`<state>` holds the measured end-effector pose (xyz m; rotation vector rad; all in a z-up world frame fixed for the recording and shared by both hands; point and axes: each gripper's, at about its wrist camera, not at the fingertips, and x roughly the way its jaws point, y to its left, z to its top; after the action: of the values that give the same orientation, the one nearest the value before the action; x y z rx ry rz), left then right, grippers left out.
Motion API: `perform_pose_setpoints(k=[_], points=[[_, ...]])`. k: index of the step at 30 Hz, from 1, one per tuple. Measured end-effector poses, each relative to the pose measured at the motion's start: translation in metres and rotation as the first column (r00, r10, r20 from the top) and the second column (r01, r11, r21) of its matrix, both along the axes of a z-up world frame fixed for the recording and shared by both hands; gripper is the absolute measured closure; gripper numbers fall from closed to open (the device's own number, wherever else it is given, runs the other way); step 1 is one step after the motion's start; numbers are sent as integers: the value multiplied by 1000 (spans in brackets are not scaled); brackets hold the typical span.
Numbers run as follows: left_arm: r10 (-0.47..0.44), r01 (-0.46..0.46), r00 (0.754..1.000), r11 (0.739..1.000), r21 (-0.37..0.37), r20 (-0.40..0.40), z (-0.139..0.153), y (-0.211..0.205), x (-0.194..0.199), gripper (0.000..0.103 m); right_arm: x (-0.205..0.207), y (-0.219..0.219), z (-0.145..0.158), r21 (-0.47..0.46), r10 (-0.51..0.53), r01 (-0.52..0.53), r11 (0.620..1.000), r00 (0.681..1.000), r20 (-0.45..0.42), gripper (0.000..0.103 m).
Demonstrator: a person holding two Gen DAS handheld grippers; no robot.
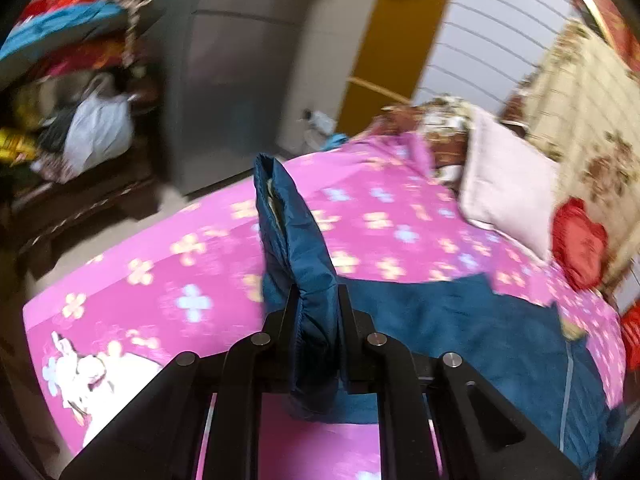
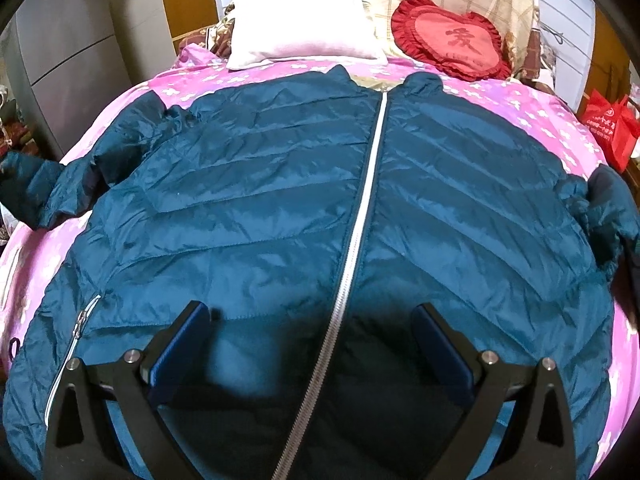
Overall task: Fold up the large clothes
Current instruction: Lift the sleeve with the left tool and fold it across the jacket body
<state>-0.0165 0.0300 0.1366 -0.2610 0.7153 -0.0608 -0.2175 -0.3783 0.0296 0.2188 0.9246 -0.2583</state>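
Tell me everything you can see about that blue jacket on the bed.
The jacket is a teal-blue puffer with quilted, slightly shiny fabric. It lies front-up and flat on the pink flowered bedsheet, collar toward the white pillow. A silver front zipper is closed up the middle, and a small zipped pocket sits near the hem. The left gripper is shut on a sleeve, lifting its cuff off the bed. The right gripper hovers open over the hem.

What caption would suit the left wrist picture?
Left gripper clamps a teal jacket sleeve, lifting it above the pink flowered bedsheet.
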Motion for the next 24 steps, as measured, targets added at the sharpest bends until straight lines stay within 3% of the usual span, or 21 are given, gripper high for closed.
perform_pose_setpoints(k=[11,19,24], points=[[-224,223,974,974,35,37,29,-108,-37,103,-24,-20,13,11,-45,45,999,999,29,0],[-384,381,922,923,58,57,42,-197,-71,103,-45,-41,17,30,-93,92,995,995,48,0],[-466,463,884,884,65,34,36,-247,-88,103,-55,-52,14,39,-112,110,993,992,49,0]])
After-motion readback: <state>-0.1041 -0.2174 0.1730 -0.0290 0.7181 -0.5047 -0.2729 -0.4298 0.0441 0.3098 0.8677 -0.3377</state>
